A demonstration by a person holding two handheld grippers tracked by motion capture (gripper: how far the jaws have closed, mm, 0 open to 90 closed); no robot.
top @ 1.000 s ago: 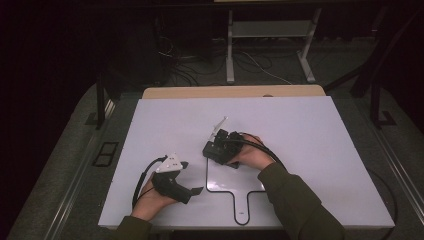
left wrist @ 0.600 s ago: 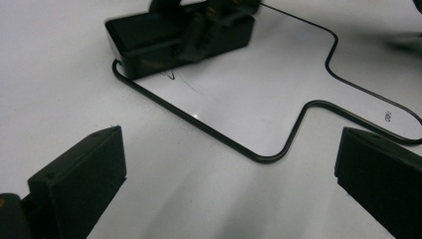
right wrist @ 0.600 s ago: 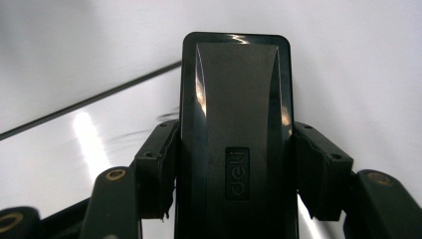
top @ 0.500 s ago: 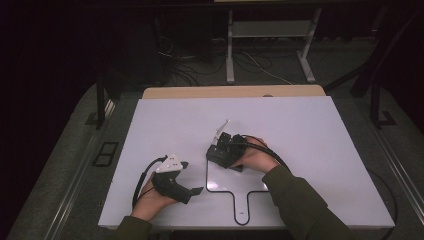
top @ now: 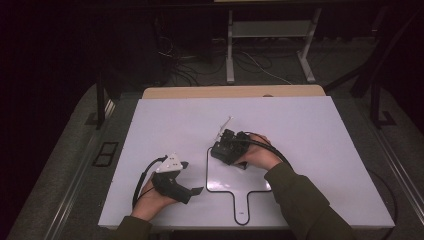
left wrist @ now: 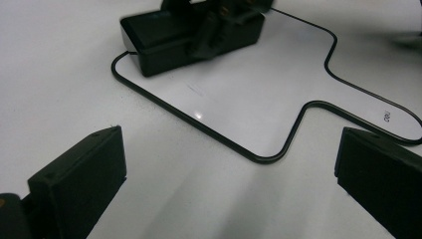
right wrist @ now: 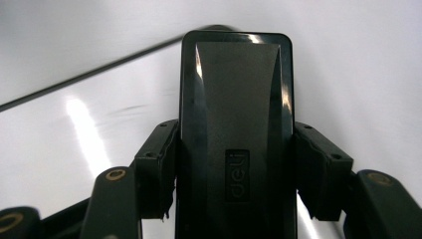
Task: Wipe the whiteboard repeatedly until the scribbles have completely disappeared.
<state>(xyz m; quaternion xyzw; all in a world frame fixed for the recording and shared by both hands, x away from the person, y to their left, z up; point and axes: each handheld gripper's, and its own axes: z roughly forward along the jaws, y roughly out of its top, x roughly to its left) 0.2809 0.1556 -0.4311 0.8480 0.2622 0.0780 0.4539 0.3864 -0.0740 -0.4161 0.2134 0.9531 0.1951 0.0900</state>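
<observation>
A white paddle-shaped board with a black outline lies near the front edge of the white rectangular table, handle pointing frontward.

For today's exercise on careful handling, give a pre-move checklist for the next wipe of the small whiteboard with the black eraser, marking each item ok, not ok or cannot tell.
1. Grip: right gripper has its jaws shut on both sides of the black eraser: ok.
2. Eraser on target: it sits at the upper left corner of the whiteboard, inside the black edge: ok.
3. Eraser pad flat on the board: cannot tell.
4. Left gripper out of the path: open, beside the board on the table: ok.
5. Board held steady: nothing grips it: not ok.
6. Marks left to wipe: only a faint streak shows: cannot tell.
</observation>
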